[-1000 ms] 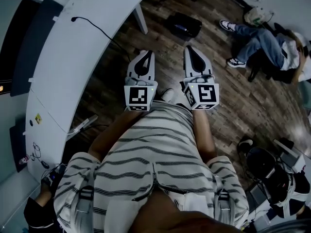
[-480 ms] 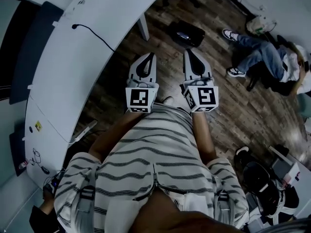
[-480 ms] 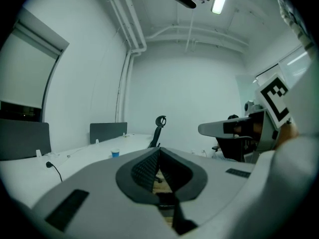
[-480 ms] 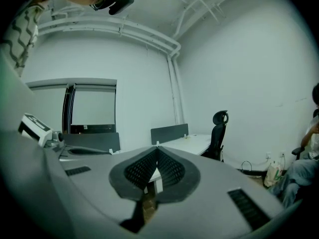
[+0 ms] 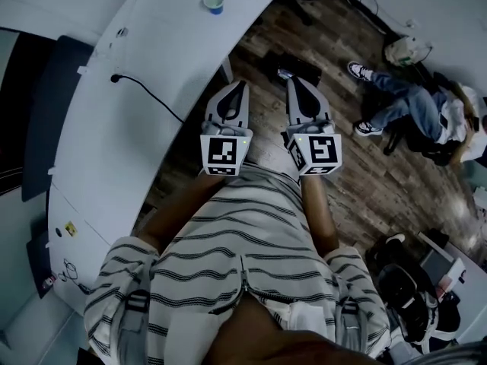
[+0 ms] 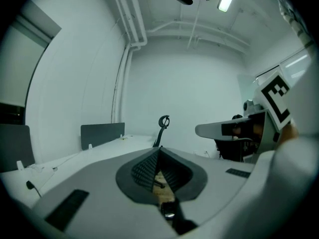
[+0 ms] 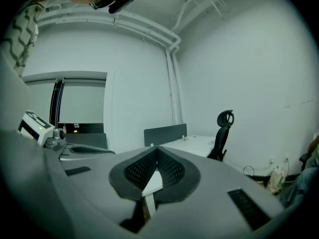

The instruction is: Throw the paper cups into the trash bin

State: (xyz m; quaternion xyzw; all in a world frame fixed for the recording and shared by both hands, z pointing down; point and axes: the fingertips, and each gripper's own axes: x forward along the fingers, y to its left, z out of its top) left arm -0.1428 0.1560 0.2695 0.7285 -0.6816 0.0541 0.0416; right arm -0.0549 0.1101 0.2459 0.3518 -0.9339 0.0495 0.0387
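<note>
A paper cup (image 5: pixel 214 3) with a blue band stands upright on the white desk (image 5: pixel 152 74), far ahead of both grippers. My left gripper (image 5: pixel 237 85) and right gripper (image 5: pixel 294 80) are held side by side in front of the person's striped shirt and point forward over the wooden floor. In the left gripper view the left gripper (image 6: pixel 159 149) is shut with nothing between its ribbed pads. The right gripper (image 7: pixel 157 148) is likewise shut and empty in its own view. No trash bin shows clearly in any view.
A black cable (image 5: pixel 148 93) lies across the desk. A dark object (image 5: pixel 268 65) sits on the floor just past the gripper tips. A person (image 5: pixel 403 101) sits at the right, with bags and gear (image 5: pixel 415 280) at the lower right. An office chair (image 7: pixel 224 128) stands by a far desk.
The head view has shifted forward along the desk, bringing the paper cup into sight at the top. Both grippers stay shut, side by side.
</note>
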